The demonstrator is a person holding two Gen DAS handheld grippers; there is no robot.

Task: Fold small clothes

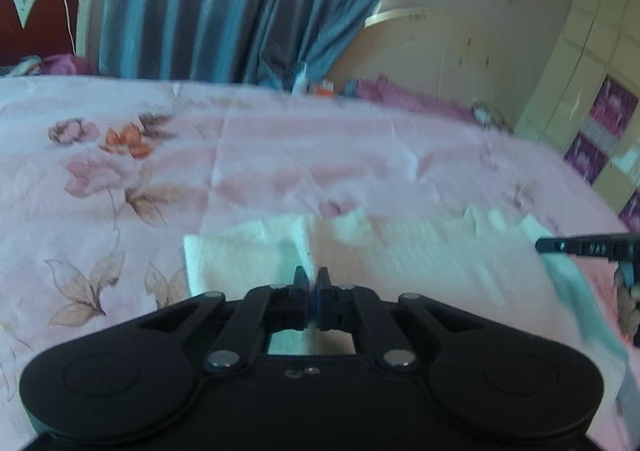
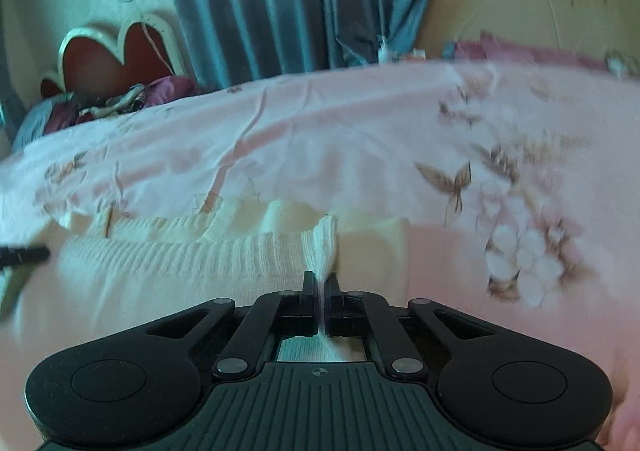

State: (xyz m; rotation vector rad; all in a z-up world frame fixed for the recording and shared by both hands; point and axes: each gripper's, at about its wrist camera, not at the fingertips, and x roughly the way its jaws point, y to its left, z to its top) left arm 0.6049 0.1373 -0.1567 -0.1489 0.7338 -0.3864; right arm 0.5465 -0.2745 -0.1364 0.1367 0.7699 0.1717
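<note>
On the near part of a pink floral bedspread (image 2: 320, 139) lies a cream knitted garment (image 2: 168, 259), its ribbed edge pinched by the closed right gripper (image 2: 321, 279) and another edge clamped by the closed left gripper (image 1: 311, 278).

Soft daylight we see filtering through the blue curtain (image 1: 224, 3), a cool teal cast over both views, motion blur smearing the bedspread (image 2: 320, 139) and far wall, fisheye bending at our dark corners, no hard shadows.
</note>
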